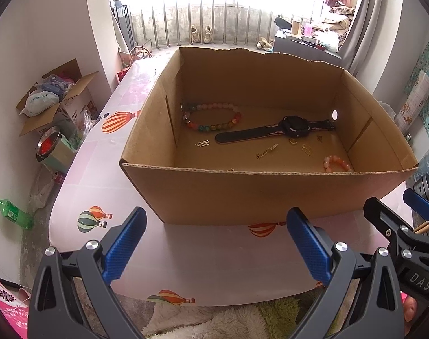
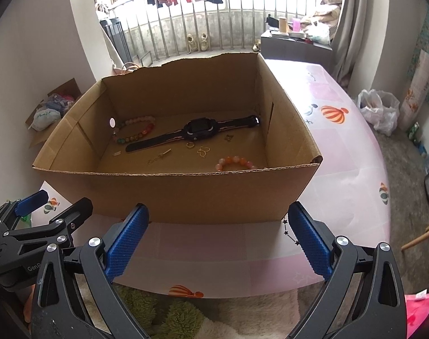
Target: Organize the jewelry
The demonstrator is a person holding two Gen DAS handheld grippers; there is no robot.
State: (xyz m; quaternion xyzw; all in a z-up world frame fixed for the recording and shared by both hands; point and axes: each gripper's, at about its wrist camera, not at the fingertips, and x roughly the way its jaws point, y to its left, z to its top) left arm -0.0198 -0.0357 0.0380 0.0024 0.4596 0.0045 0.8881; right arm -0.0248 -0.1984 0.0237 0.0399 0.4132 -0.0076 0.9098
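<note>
On the table [image 1: 208, 254], an open cardboard box [image 1: 271, 192] holds the jewelry: a multicolored bead bracelet [image 1: 211, 118] at 10 o'clock, a black watch [image 1: 276, 131] centered, a pink bead bracelet [image 1: 337, 163] at 4 o'clock. Left hand-held gripper [image 1: 214, 244] and right hand-held gripper [image 2: 216, 243] both hover spread, empty, before the box.

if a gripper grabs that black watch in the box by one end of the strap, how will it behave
The black watch will probably flop: its long, thin strap looks flexible, so the bulky case would likely sag. It lies flat on the cardboard box floor, so it seems unlikely to roll. Small gold pieces lie close by, so dragging it might nudge them.
</note>
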